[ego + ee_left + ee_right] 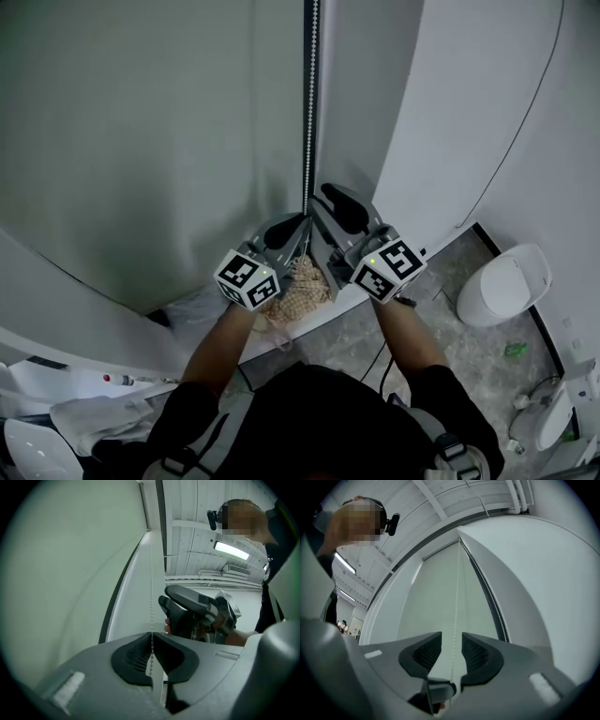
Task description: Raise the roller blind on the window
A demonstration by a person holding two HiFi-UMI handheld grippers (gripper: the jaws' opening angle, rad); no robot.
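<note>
Forearms reach out from the bottom of the head view, each carrying a tool toward the window. Left tool has its jaws together, clamped on the bead chain — its own view shows the beads pinched between the ribbed pads. Right tool sits just beside it, further up the chain, with its jaws apart; the chain runs through the gap and neither pad presses on it. Pale and smooth, the roller blind fills the window left of the chain. Below the tools lies a beige woven cloth.
</note>
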